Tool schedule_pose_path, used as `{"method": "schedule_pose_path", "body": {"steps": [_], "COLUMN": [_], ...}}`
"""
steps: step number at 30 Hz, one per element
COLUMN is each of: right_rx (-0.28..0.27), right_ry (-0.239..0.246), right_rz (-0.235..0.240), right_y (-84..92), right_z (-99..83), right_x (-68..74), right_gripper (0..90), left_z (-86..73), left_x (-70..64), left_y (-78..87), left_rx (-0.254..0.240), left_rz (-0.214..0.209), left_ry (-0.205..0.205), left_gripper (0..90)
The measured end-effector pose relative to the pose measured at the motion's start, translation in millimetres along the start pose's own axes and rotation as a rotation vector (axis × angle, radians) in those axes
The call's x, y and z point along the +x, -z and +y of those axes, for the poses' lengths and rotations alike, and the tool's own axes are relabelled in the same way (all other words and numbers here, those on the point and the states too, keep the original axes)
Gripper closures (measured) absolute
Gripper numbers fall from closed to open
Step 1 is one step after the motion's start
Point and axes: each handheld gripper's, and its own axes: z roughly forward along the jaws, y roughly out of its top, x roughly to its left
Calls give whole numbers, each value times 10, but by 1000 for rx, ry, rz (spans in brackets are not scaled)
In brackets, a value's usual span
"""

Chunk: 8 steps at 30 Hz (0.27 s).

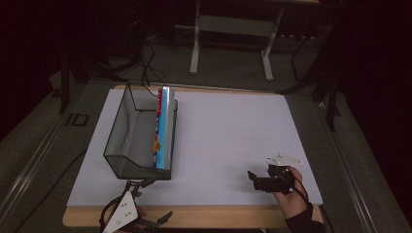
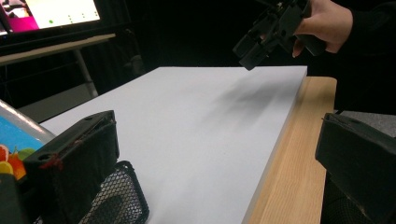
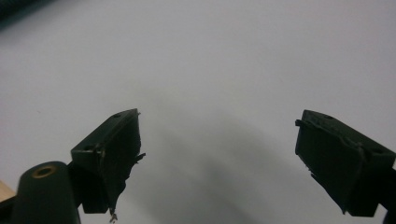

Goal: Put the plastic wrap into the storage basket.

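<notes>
Far left of the white board (image 1: 228,141): the mesh bin (image 1: 138,131) sits lengthwise, and the blue snack pack (image 1: 164,127) stands on edge inside it, leaning along its right wall. From the high view I read the pack as already in the bin, not lying flat.

My left gripper (image 1: 137,200) hangs at the bin's near end, by the front corner. In the left gripper view its jaws stand wide apart; the mesh (image 2: 122,196) and a slice of the pack's printed face (image 2: 14,149) show just beside the left jaw, with nothing between the pads. Released, gripping nothing. Whether a jaw touches the mesh I cannot tell.

Centre of the board is bare.

Right: my right gripper (image 1: 257,179) hovers low over the board, well apart from the bin, jaws pointing left toward it. The right gripper view looks down on plain white surface between spread jaws. Released, empty.

Judgement on the step: if the pack needs settling, I'd steady the bin with the left gripper first, pinching the front rim rather than nudging it, since light mesh will likely slide. Then bring the right across level and press the pack's top edge down gently; it looks crushable.
</notes>
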Motion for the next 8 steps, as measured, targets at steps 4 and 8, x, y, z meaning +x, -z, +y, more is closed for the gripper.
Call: {"method": "schedule_pose_path", "body": {"steps": [4,8], "right_rx": [10,-2], "right_ry": [-3,12], "right_rz": [2,-11], "right_y": [-28,-25], "right_z": [-5,-3], "right_x": [-19,-18], "right_gripper": [145,156], "left_z": [-1,-1], "left_x": [0,2], "left_y": [-3,-1], "left_rx": [1,0], "left_rz": [0,1], "left_ry": [1,1], "left_gripper": [1,1]}}
